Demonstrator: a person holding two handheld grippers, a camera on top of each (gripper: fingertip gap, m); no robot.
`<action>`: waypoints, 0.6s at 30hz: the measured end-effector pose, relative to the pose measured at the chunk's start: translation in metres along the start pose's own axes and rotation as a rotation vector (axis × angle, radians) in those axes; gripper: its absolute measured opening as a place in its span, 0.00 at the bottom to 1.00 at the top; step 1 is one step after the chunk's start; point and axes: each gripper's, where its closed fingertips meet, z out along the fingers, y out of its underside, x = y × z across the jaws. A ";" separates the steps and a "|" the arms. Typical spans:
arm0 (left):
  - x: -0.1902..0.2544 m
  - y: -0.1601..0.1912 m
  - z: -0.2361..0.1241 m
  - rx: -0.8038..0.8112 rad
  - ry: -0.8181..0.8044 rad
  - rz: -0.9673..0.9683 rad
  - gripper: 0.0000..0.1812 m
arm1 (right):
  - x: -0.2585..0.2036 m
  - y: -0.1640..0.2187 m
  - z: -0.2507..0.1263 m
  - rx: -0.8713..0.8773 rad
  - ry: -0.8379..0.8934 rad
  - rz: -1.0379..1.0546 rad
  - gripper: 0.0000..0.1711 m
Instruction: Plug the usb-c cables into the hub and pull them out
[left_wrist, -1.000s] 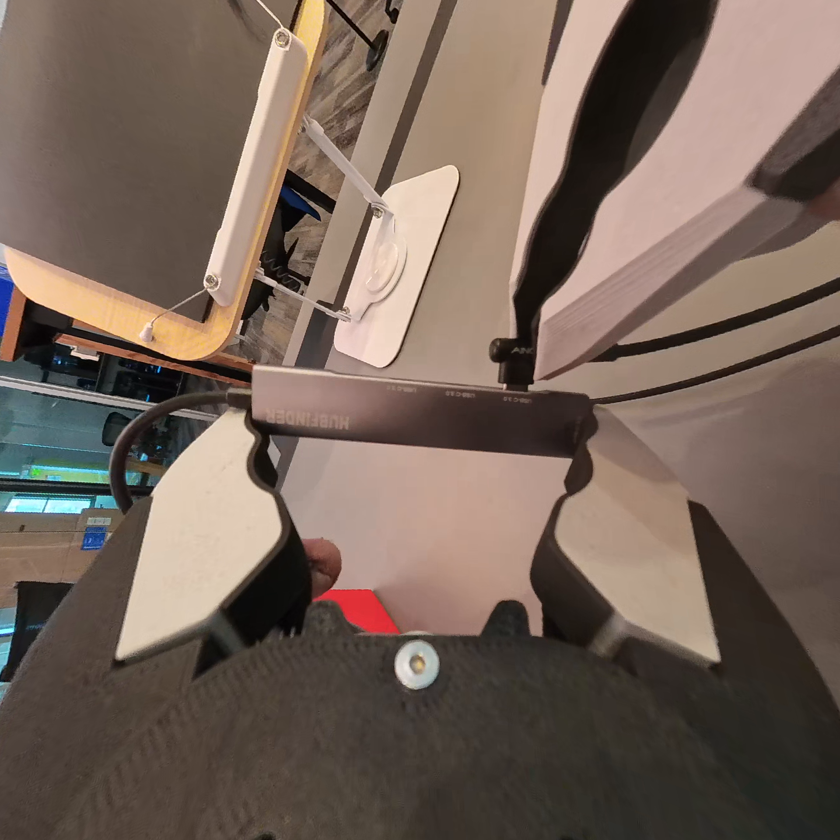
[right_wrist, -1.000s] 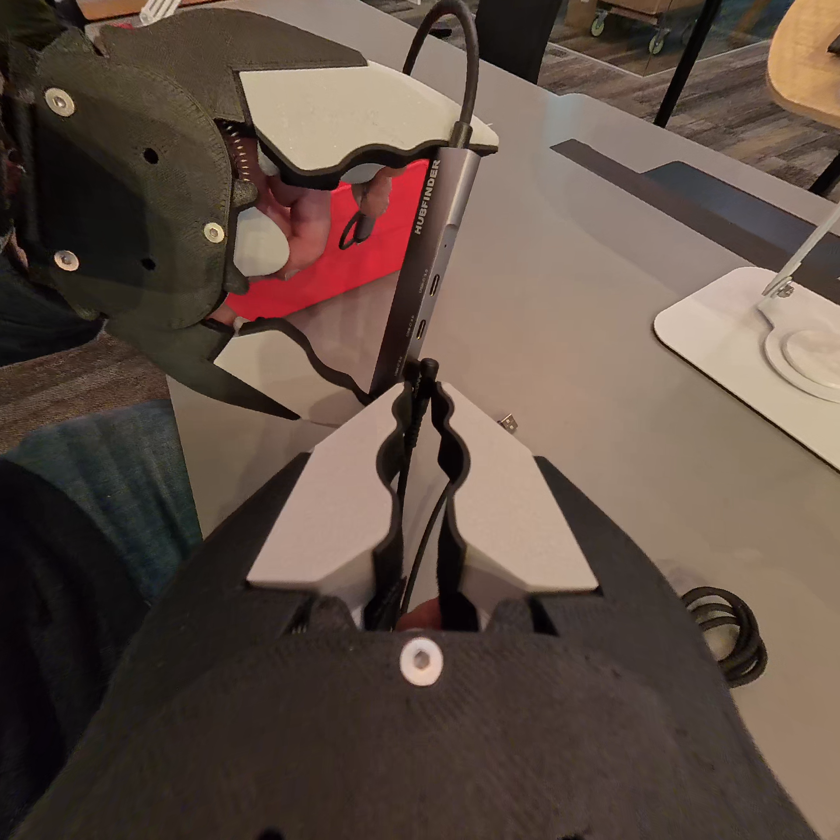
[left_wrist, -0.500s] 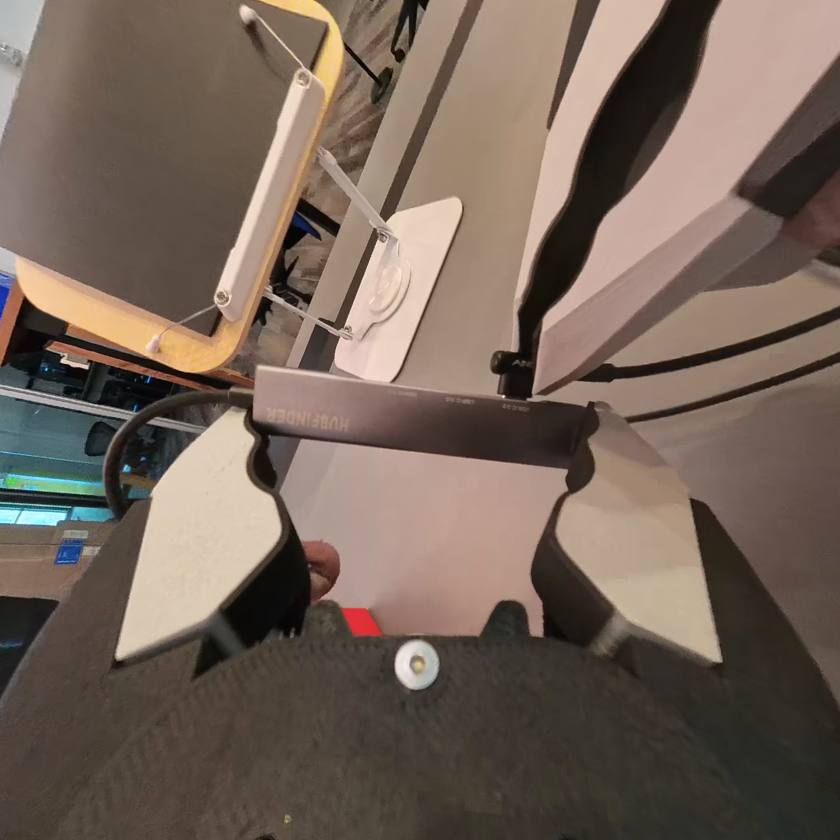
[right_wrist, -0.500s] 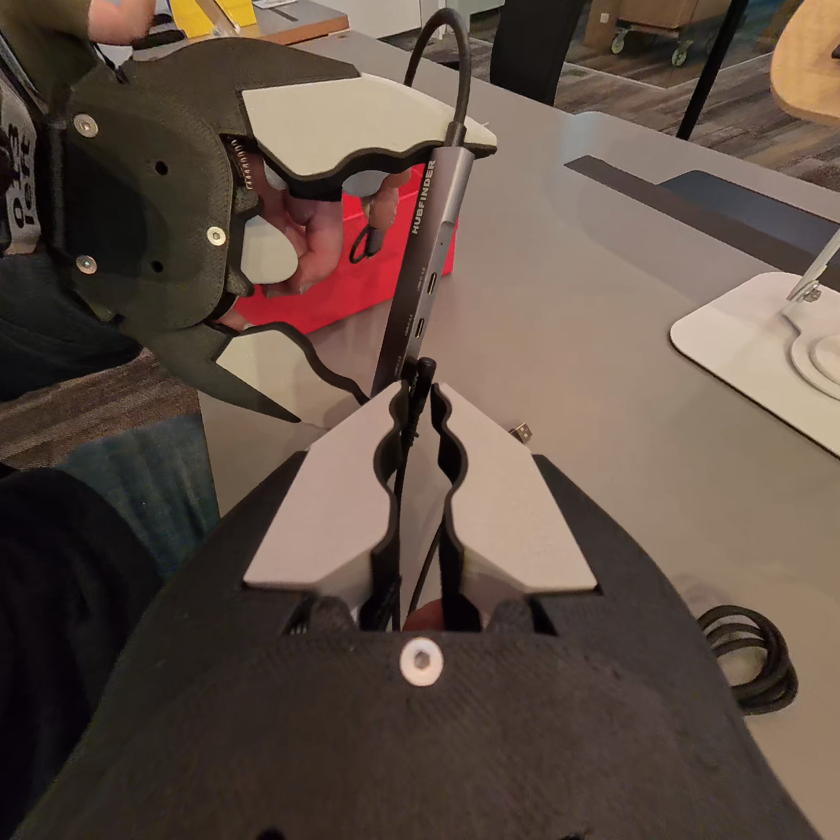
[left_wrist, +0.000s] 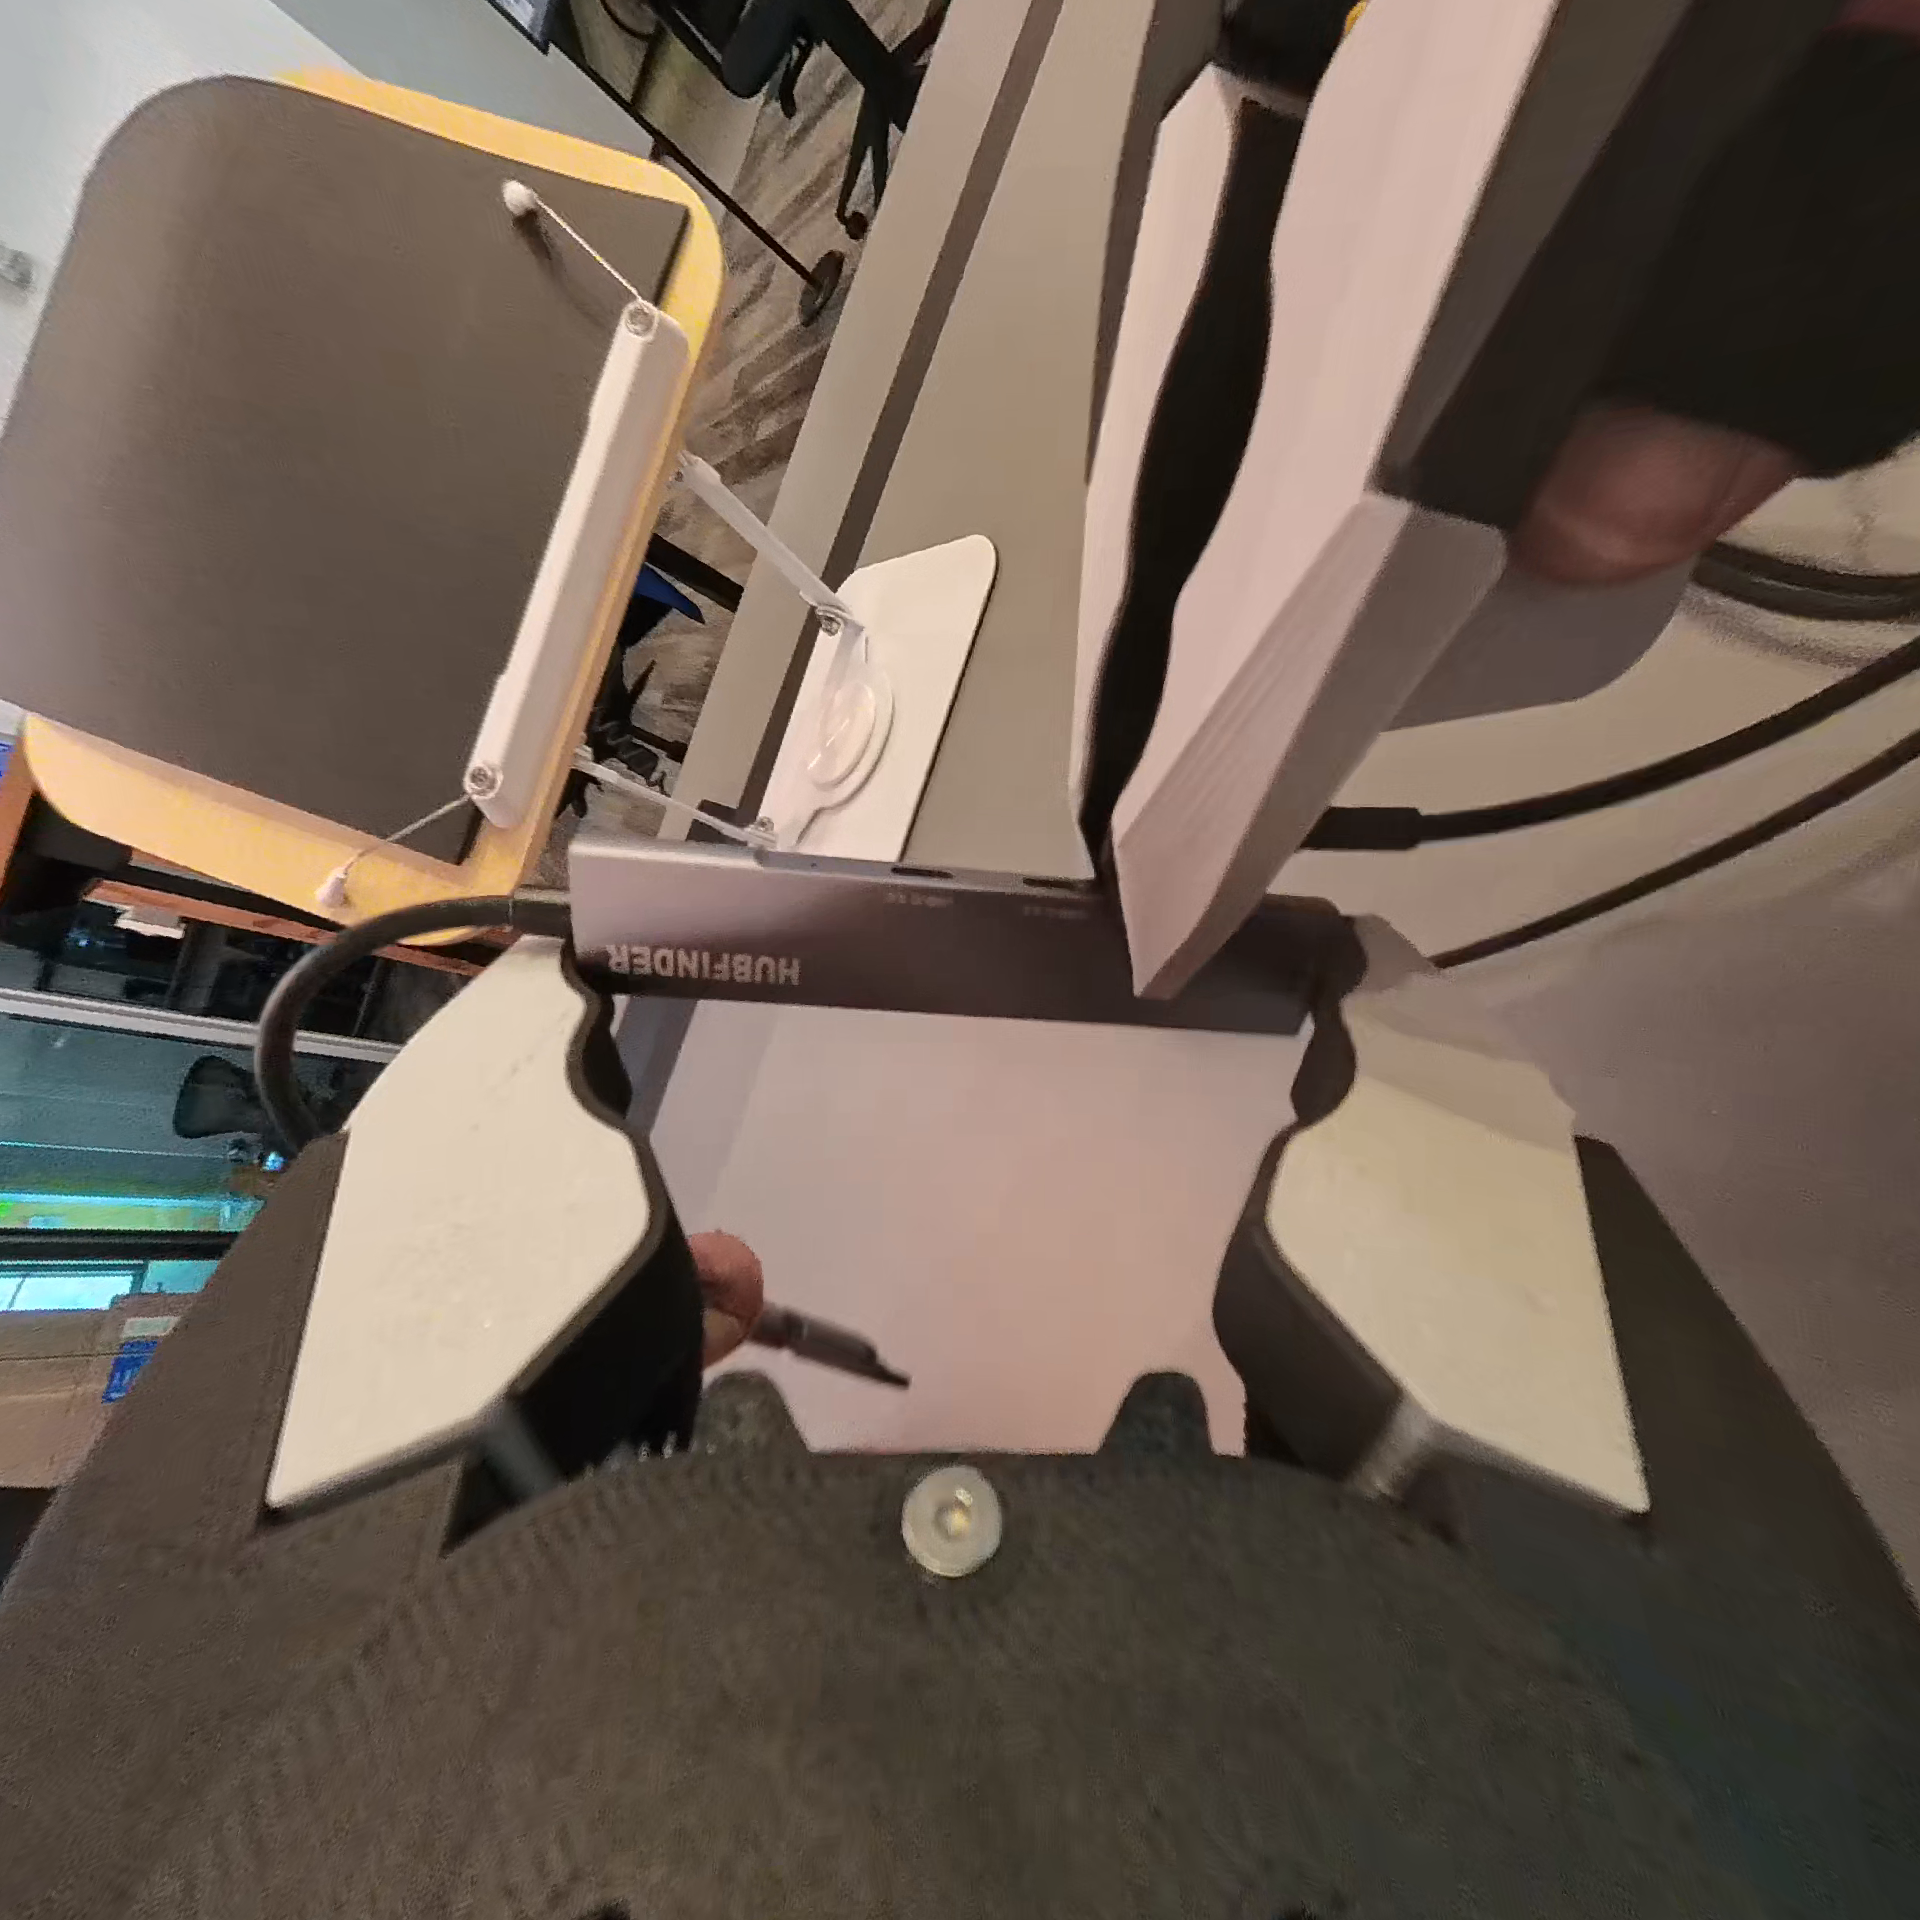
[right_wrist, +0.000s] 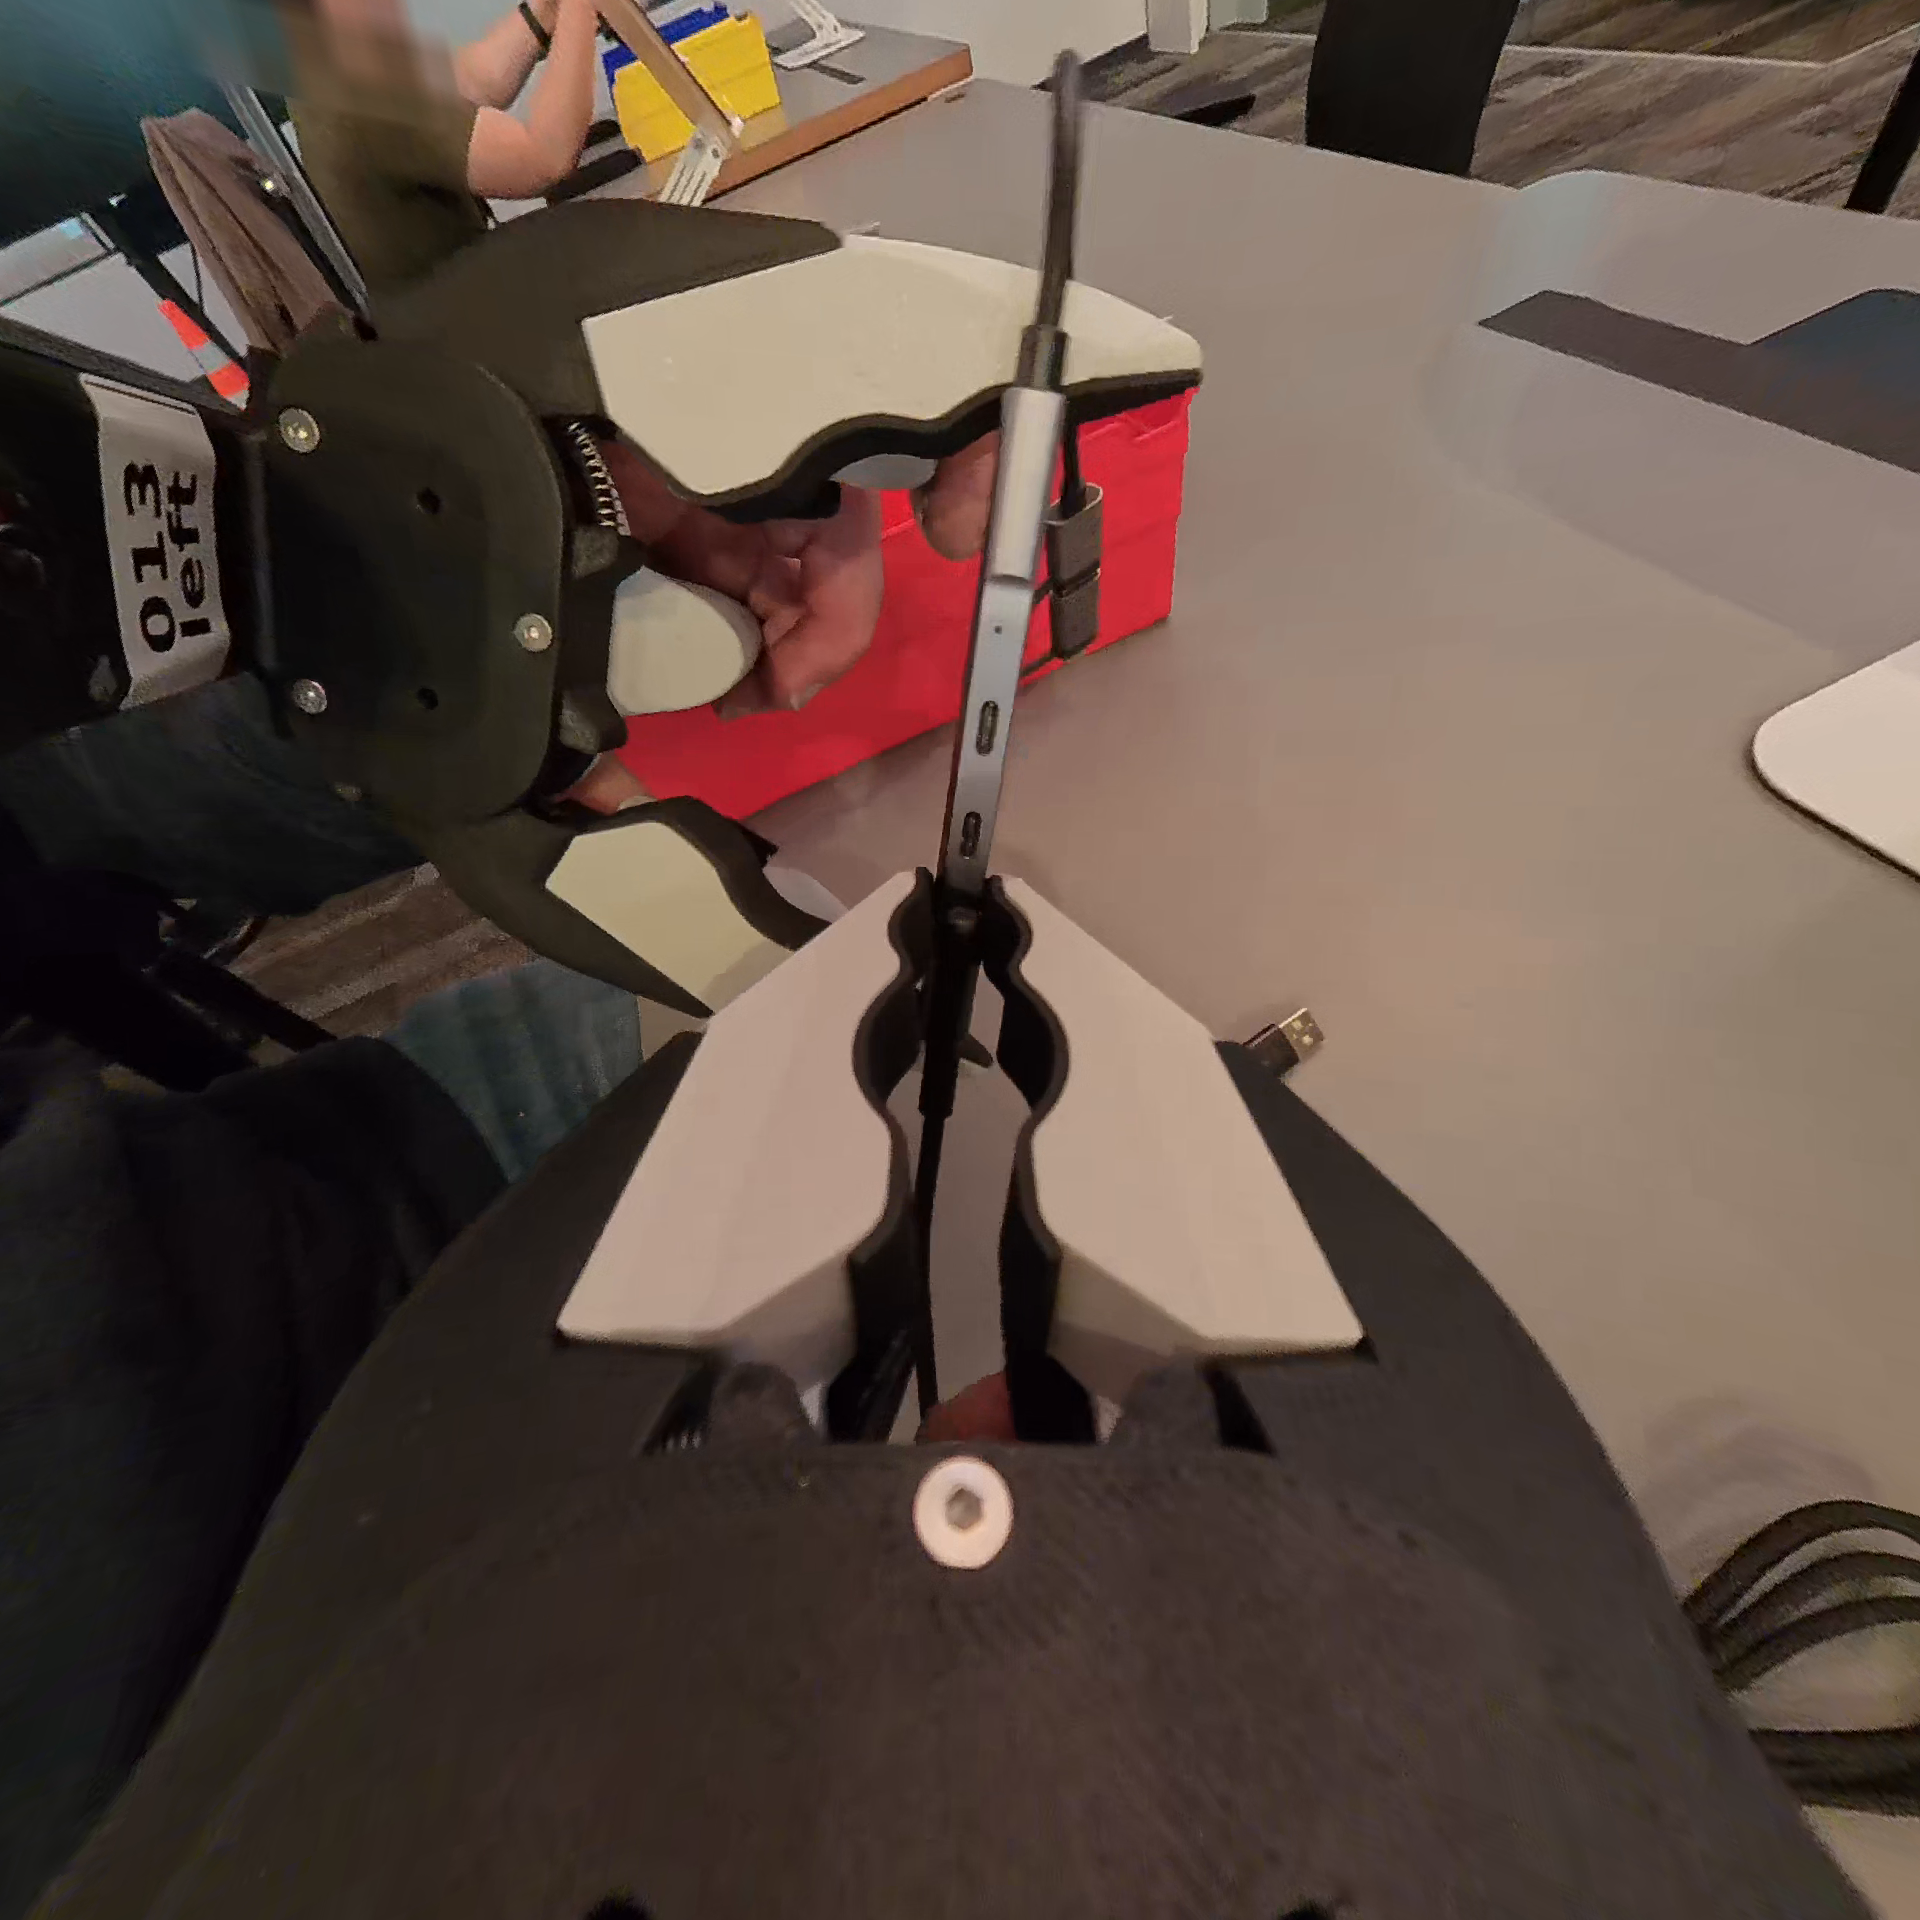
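Note:
My left gripper (left_wrist: 956, 977) is shut on the grey usb hub (left_wrist: 831, 935), with one fingertip at each of its ends, and holds it above the grey table (right_wrist: 1455, 520). In the right wrist view the hub (right_wrist: 1003, 623) stands edge-on with two empty ports showing, and the left gripper (right_wrist: 987, 644) spans it. My right gripper (right_wrist: 958, 904) is shut on the black usb-c cable (right_wrist: 940, 1060) just behind its plug. The plug tip meets the hub's near end port. In the left wrist view the right gripper (left_wrist: 1117, 852) covers that port, so I cannot tell whether the plug is seated.
A red box (right_wrist: 935, 675) sits on the table behind the hub. A loose usb-a plug (right_wrist: 1288, 1039) and a coiled black cable (right_wrist: 1818, 1621) lie to the right. A white stand base (left_wrist: 894, 665) carries a dark yellow-rimmed board (left_wrist: 312, 468). The hub's own lead (left_wrist: 312, 987) loops left. Only a small space, under 4 cm, lies between the two pairs of fingers.
Both grippers have kept their grips. The right gripper has pressed closer onto the hub's end and now covers the plug. The hub has turned edge-on to the right wrist view.

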 end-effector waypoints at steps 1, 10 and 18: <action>-0.002 -0.001 -0.001 0.007 -0.009 0.003 0.68 | 0.002 -0.002 -0.002 0.005 0.007 0.001 0.03; -0.010 0.010 -0.006 -0.032 0.022 -0.008 0.60 | 0.037 0.024 -0.022 -0.102 0.098 0.035 0.03; 0.003 0.018 -0.002 -0.069 0.069 0.014 0.58 | 0.059 0.089 -0.011 -0.336 0.124 0.035 0.03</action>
